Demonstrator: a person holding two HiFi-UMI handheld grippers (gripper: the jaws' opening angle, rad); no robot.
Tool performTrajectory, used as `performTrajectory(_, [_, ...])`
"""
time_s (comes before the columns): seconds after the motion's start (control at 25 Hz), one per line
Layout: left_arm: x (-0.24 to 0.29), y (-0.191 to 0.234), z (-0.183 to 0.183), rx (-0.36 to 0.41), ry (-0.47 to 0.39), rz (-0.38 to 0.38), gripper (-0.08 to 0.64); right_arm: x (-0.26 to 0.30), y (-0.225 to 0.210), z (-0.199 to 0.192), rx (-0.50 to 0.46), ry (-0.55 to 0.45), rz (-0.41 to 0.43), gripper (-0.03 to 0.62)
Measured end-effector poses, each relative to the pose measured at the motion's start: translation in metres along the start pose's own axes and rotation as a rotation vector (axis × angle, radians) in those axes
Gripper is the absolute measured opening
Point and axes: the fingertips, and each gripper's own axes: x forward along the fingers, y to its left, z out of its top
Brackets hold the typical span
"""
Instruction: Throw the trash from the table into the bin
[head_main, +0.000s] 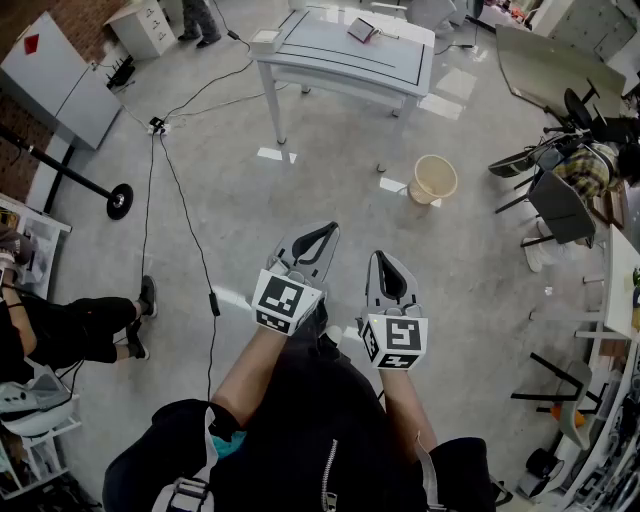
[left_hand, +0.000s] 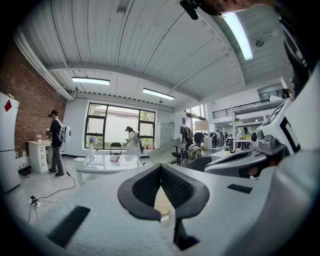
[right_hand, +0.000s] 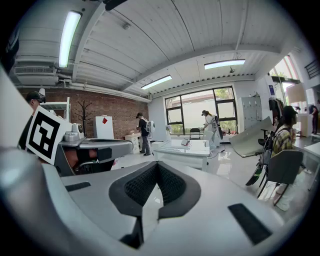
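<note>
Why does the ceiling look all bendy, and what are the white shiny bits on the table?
Left gripper view: the wide lens bows the ceiling and blacks out the corners; the strip light glares white. Right gripper view: same bending and dark corners. Head view: the table top mirrors the lights as bright patches.

— What lies on the worktop (head_main: 330, 55)?
— A small flat packet (head_main: 362, 30), reddish and pale, towards the far edge of the white top.
— And the bin (head_main: 433, 180)?
— A round cream pail, upright with its mouth open. It stands on the floor near the worktop's right front leg, well apart from the packet.
</note>
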Motion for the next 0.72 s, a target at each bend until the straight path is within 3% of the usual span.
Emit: performTrajectory(0.72, [0.016, 0.044, 0.002, -0.02, 0.001, -0.067, 0.006, 0.036, 0.022, 0.014, 0.027, -0.012, -0.027, 0.011])
